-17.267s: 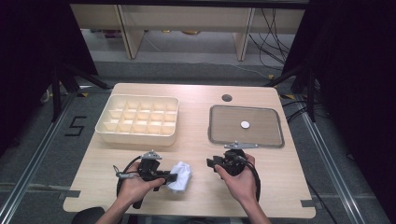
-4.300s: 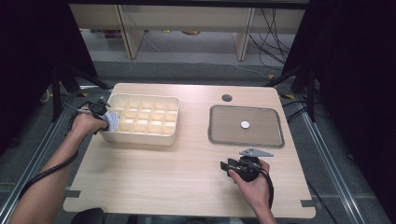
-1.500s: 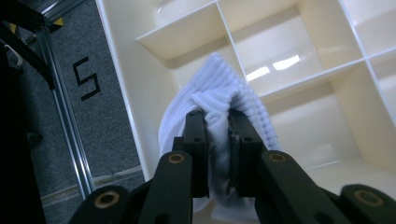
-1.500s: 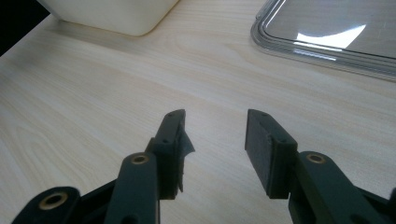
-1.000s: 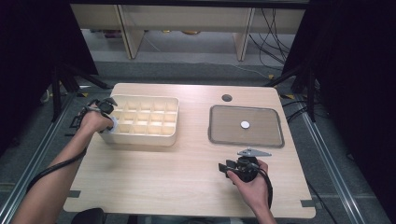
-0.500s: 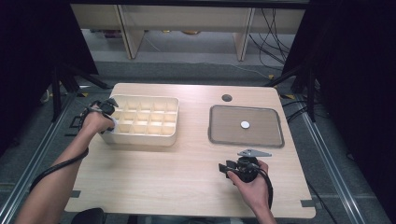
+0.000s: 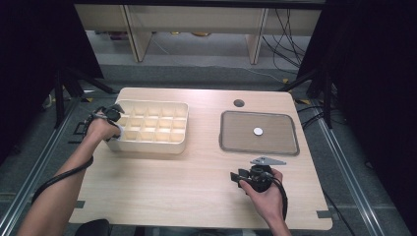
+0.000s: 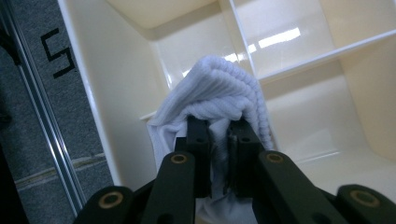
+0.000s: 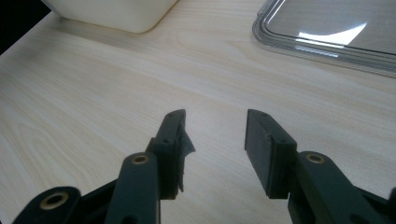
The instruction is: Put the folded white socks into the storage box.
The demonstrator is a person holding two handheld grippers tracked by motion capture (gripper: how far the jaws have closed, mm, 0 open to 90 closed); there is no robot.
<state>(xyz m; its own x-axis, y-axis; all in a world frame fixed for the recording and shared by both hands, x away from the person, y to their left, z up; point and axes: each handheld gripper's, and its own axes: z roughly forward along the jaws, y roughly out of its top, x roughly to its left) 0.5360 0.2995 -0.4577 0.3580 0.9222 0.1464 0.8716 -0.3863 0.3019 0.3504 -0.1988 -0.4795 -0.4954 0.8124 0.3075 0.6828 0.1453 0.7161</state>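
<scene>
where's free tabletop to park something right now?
Widest bare patch: the table front, between the divided cream bin and the near edge, left of the right gripper. A narrower lane runs between bin and clear lid. Crowded: the bin's left end, where the left gripper pinches a white cloth, and the front right by the right hand.

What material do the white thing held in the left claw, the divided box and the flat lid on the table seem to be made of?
White sock: soft knitted fabric, probably cotton; ribbed rows show, matte. It is pinched in the left claw.
Divided box: cream plastic, glossy; light reflects on its walls.
Flat lid: likely clear plastic, smooth; it shows a bright reflection and a moulded rim.
</scene>
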